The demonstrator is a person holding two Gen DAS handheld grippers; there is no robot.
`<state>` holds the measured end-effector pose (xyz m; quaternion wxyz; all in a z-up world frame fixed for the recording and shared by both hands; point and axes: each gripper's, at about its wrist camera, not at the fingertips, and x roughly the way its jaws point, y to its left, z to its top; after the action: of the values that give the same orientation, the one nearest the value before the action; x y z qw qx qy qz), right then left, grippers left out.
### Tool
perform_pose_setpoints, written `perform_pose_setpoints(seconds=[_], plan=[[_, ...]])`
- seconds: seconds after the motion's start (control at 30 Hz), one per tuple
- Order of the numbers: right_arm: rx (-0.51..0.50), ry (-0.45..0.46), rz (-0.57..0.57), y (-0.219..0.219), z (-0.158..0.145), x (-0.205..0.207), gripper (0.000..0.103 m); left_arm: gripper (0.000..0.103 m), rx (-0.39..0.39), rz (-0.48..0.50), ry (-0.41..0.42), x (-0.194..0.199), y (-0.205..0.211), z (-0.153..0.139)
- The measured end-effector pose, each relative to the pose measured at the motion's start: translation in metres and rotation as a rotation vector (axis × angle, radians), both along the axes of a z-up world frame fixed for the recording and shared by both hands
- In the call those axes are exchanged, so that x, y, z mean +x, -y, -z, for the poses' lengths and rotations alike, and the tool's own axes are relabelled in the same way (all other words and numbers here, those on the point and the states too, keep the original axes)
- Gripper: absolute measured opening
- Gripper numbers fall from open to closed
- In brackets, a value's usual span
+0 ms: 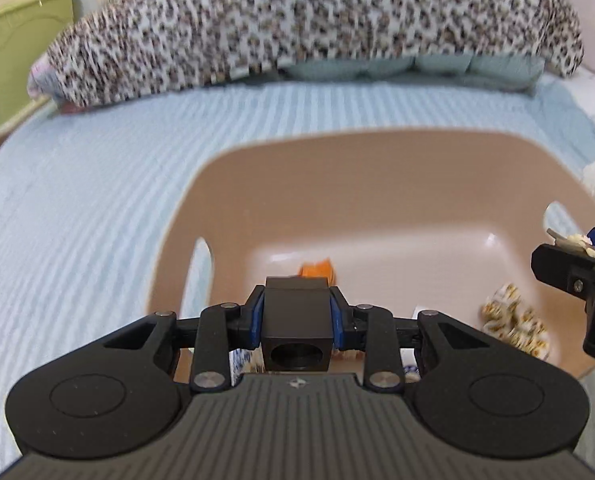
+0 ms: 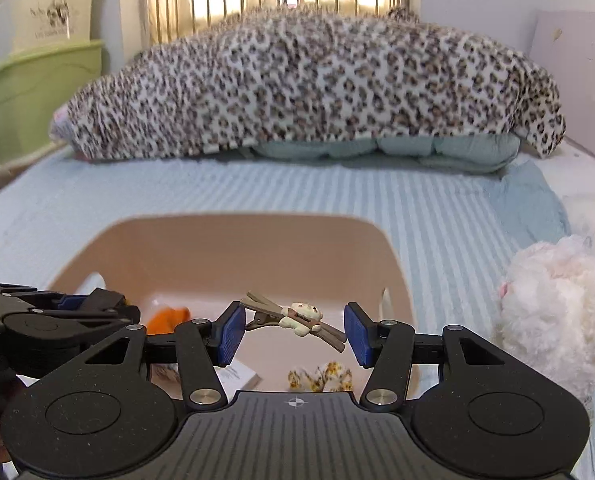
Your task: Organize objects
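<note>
Black and boxy, a small cube [image 1: 296, 322] with a round hole in its near face sits clamped between the blue pads of the left gripper [image 1: 296, 320], jaws closed snugly on both sides, hovering over the tan bin [image 1: 281, 168]. Over the same bin, the right gripper [image 2: 293, 332] has its jaws spread wide, and a hair clip [image 2: 297, 316] with a little cream bear on it lies across the gap — touching the left pad, and apparently free of the right one, so probably being released. Inside lie an orange item [image 1: 317, 270], a floral scrunchie [image 1: 513, 320] and a small card [image 2: 239, 372]. For a clean drop, I'd lower the cube close to a bare patch of the bin floor before parting the jaws, clear of the other gripper. Around the bin lies the striped blue bed [image 1: 77, 200], with a white plush [image 2: 553, 300] beside it and a leopard blanket [image 2: 297, 88] beyond.
</note>
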<state>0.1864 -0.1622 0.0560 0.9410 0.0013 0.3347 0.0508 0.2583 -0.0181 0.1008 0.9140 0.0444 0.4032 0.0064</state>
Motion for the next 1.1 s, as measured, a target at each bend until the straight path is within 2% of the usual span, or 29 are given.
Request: perform_pose_setpoints(seconds=[0.1, 0.2, 0.23, 0.27, 0.3, 0.33, 0.37, 0.5, 0.63, 0.7, 0.87, 1.1], plan=[[-0.014, -0.042, -0.014, -0.006, 0.010, 0.004, 0.051, 0.034, -0.012, 0.009, -0.041, 0.005, -0.002, 0.007], [-0.042, -0.057, -0.030, -0.011, 0.015, 0.004, 0.052, 0.034, -0.019, 0.023, -0.043, 0.003, -0.003, 0.007], [-0.049, -0.059, -0.033, -0.012, 0.016, 0.002, 0.055, 0.035, -0.020, 0.025, -0.035, 0.001, -0.003, 0.005], [-0.053, -0.058, -0.034, -0.012, 0.015, 0.000, 0.060, 0.043, -0.020, 0.026, -0.031, -0.001, -0.003, 0.004], [-0.050, -0.055, -0.034, -0.011, 0.013, -0.002, 0.061, 0.058, -0.021, 0.024, -0.027, -0.003, -0.004, 0.002], [-0.047, -0.051, -0.032, -0.010, 0.011, -0.004, 0.063, 0.069, -0.028, 0.021, -0.017, -0.006, -0.005, -0.001], [-0.042, -0.045, -0.030, -0.009, 0.008, -0.007, 0.067, 0.073, -0.036, 0.015, -0.004, -0.010, -0.006, -0.005], [-0.015, -0.022, -0.015, 0.001, -0.005, -0.017, 0.079, 0.075, -0.034, 0.011, 0.026, -0.021, -0.010, -0.019], [-0.001, -0.021, -0.016, 0.007, -0.015, -0.030, 0.082, 0.081, -0.058, -0.005, 0.035, -0.033, -0.017, -0.030], [0.000, -0.017, -0.013, 0.008, -0.019, -0.037, 0.087, 0.082, -0.066, -0.015, 0.038, -0.040, -0.019, -0.034], [0.011, -0.011, -0.006, 0.014, -0.031, -0.058, 0.087, 0.086, -0.048, -0.015, 0.065, -0.061, -0.018, -0.046], [0.037, -0.016, 0.004, 0.019, -0.045, -0.088, 0.089, 0.086, -0.044, -0.007, 0.082, -0.094, -0.021, -0.058]])
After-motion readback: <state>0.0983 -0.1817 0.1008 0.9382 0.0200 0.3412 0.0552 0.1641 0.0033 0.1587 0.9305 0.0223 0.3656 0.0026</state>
